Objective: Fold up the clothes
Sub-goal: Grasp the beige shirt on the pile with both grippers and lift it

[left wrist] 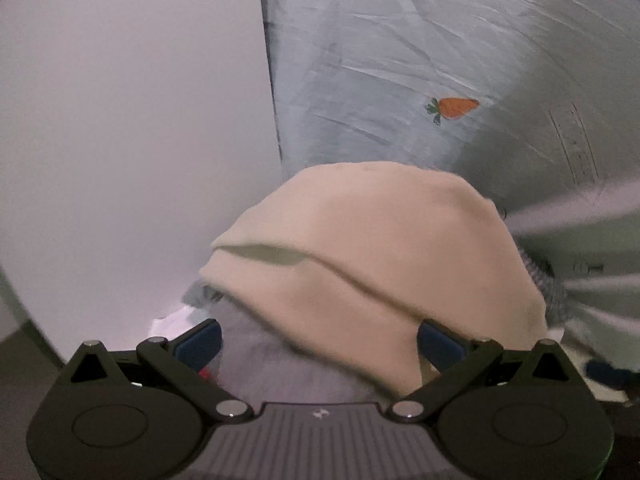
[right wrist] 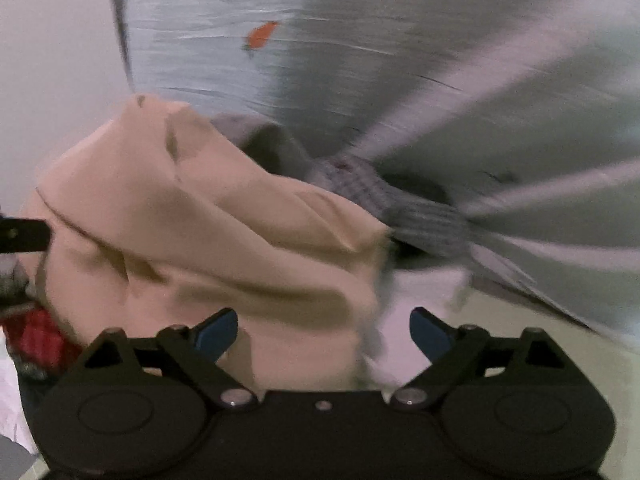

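Left wrist view: the left gripper (left wrist: 318,344) has its jaws spread wide, holding nothing. A beige garment (left wrist: 372,248) lies bunched at lower centre of the frame, draped over grey fabric (left wrist: 260,364) between the blue fingertips (left wrist: 200,344). Behind it, a pale blue sheet (left wrist: 380,60) bearing a carrot print (left wrist: 454,107) fills the upper right.

Right wrist view: the right gripper (right wrist: 324,334) is likewise spread apart and empty. The beige garment (right wrist: 192,216) occupies centre left; a grey ribbed cloth (right wrist: 412,208) lies beside it at right; red plaid fabric (right wrist: 36,340) shows at lower left. This view is blurred.
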